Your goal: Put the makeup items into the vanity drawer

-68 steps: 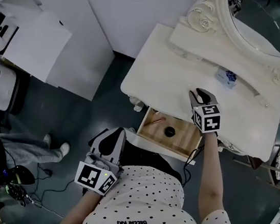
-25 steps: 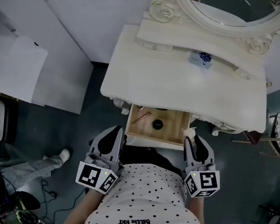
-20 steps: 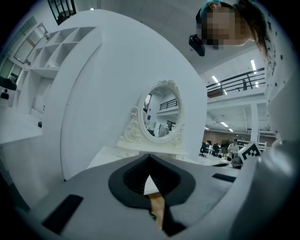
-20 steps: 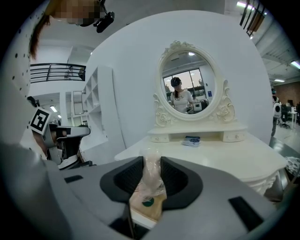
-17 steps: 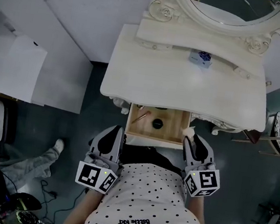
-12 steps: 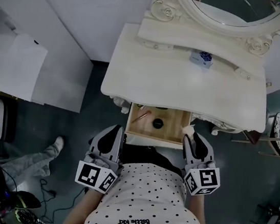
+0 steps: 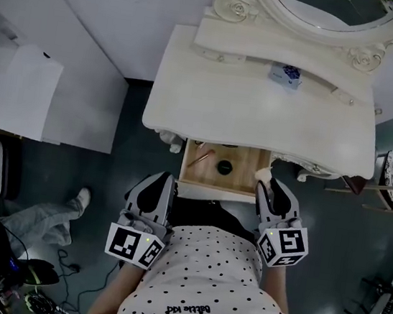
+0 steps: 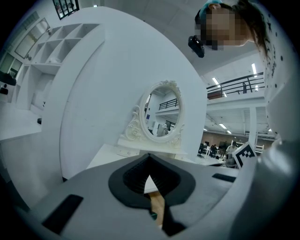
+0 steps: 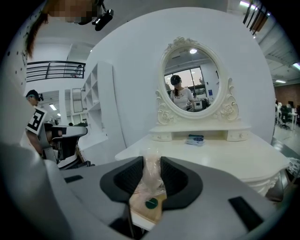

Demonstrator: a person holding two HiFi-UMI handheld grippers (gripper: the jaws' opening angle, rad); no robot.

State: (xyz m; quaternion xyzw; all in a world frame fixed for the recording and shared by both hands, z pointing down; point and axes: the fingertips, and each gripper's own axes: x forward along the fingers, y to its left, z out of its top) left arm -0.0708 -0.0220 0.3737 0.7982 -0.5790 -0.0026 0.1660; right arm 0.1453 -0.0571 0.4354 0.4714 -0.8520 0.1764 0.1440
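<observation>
The white vanity [image 7: 260,118] has its wooden drawer [image 7: 244,168] pulled open below the front edge. Inside lie a pink stick [image 7: 200,158] and a small black round pot [image 7: 225,167]. My right gripper [image 7: 265,184] hangs at the drawer's right front corner, shut on a clear plastic packet [image 7: 262,173] with a beige item and a green dot [image 9: 149,199]. My left gripper [image 7: 158,181] is held near the drawer's left front corner, a little below it, shut and empty [image 8: 150,178]. A blue-and-white packet [image 7: 285,72] rests on the raised shelf under the mirror [image 9: 190,77].
A white cabinet [image 7: 13,91] stands to the left of the vanity. Someone's leg and shoe [image 7: 59,206] are on the dark floor at the left, with cables below them. A patterned stool [image 7: 390,173] sits to the vanity's right.
The right gripper came back from the vanity top to the drawer's right front corner with the packet. Over the last second it edged slightly toward the drawer. The left gripper stayed put.
</observation>
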